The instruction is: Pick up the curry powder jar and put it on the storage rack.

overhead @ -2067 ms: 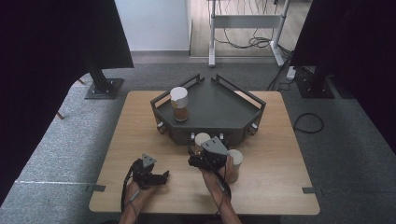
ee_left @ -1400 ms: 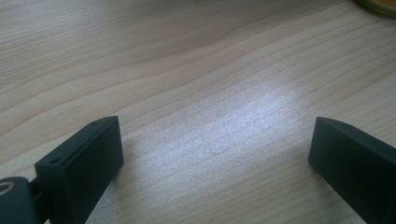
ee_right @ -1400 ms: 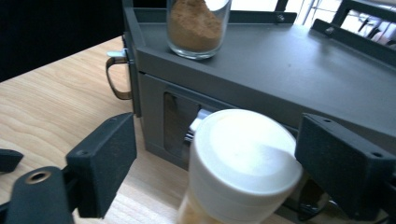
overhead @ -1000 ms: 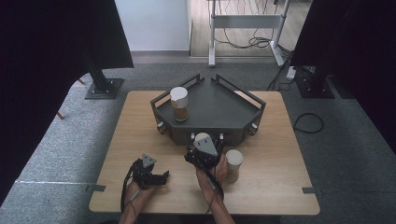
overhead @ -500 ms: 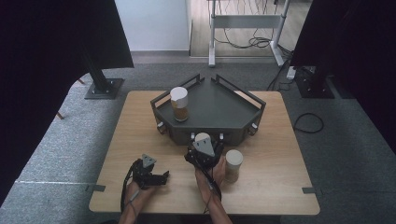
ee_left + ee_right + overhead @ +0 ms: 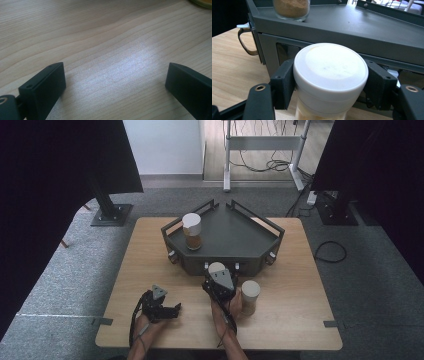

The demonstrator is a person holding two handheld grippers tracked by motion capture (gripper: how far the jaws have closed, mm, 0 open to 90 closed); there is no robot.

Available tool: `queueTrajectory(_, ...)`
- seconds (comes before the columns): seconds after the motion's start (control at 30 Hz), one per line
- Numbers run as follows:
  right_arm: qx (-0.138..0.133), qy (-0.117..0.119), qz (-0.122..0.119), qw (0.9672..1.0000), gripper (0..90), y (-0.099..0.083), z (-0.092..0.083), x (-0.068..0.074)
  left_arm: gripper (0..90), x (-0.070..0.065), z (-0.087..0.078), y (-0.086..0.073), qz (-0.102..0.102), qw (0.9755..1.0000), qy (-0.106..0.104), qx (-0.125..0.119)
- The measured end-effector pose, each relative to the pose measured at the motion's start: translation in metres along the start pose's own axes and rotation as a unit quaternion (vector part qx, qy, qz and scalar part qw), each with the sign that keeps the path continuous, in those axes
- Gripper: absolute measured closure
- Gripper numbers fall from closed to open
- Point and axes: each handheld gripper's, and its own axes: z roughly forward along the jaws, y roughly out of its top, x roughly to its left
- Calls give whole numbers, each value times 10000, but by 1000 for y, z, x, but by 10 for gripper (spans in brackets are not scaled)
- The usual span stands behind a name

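A pale wooden worktop point(image 6: 300, 320) stands on grey carpet, with black screens to either side. At its twelve-o'clock half sits a dark grey angular tray point(image 6: 235, 235). One white-lidded jar of brown powder point(image 6: 192, 231) already stands on the tray, toward its nine-o'clock corner. A second jar point(image 6: 216, 268) stands on the worktop, just beside the tray's near wall, and a third jar point(image 6: 250, 296) waits at about four o'clock of it, also on the wood. By that count the loading looks roughly one third done, with two jars left to lift in.

The right hand-held gripper point(image 6: 329, 85) has just been closing, and its jaws now press on both sides of the second jar's white lid point(image 6: 330, 65), so the jar is gripped but not yet lifted. The left hand-held gripper point(image 6: 115, 82) rests at about seven o'clock of the worktop, jaws spread wide over bare wood, holding nothing.
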Motion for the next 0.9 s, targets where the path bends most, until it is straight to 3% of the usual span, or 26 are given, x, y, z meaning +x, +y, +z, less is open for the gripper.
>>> queueTrajectory(0.4,-107,-10,168,9998,328,-5,-1,1,27,0,0,0,3,10000,-5,0)
queueTrajectory(0.9,-209,40,129,9997,328,-2,-8,0,27,0,0,0,6,10000,-11,0)
